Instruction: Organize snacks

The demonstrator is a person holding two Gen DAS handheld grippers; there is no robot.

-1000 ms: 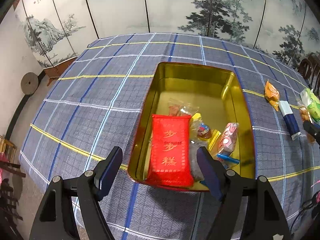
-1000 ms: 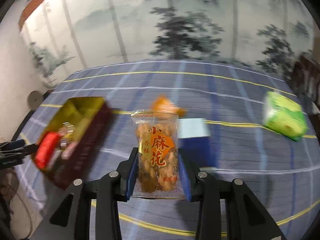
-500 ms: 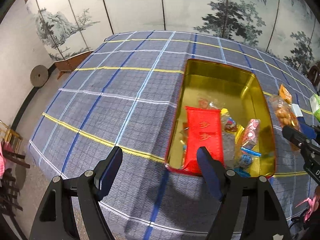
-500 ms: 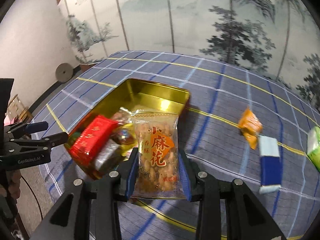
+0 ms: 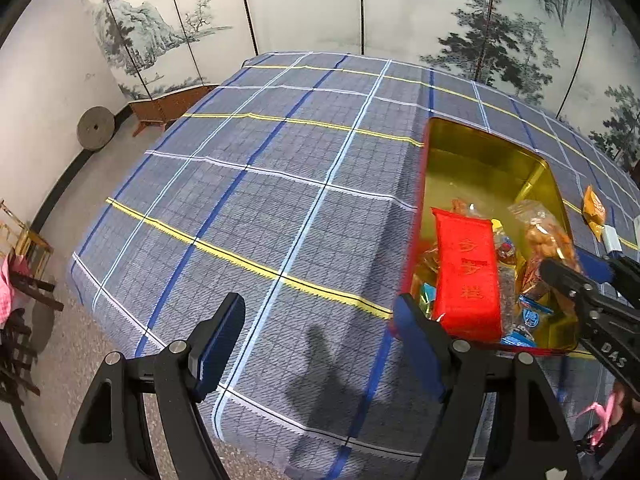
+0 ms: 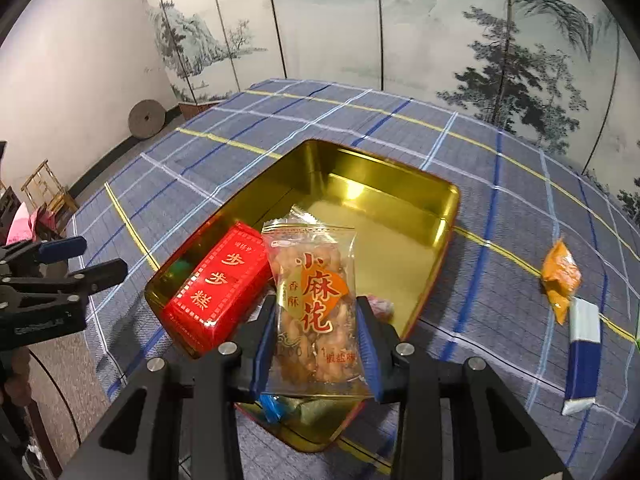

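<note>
A gold tin (image 6: 404, 208) (image 5: 480, 148) with a red outside stands on the checked tablecloth. Inside it lie a red box (image 6: 218, 286) (image 5: 466, 272) and several small wrapped snacks. My right gripper (image 6: 316, 334) is shut on a clear bag of fried twists (image 6: 314, 300) (image 5: 544, 232), held over the near end of the tin. My left gripper (image 5: 320, 344) stands open over bare cloth to the left of the tin, nothing between its fingers. In the right wrist view the left gripper (image 6: 76, 262) shows at the left edge.
An orange packet (image 6: 560, 276) and a blue-and-white packet (image 6: 582, 356) lie on the cloth right of the tin. The table's left edge drops to the floor, where a stone wheel (image 5: 95, 127) leans on the wall. A painted folding screen stands behind.
My right gripper carried the bag of twists leftward from the open cloth to above the tin. My left gripper drifted left, away from the tin, staying open.
</note>
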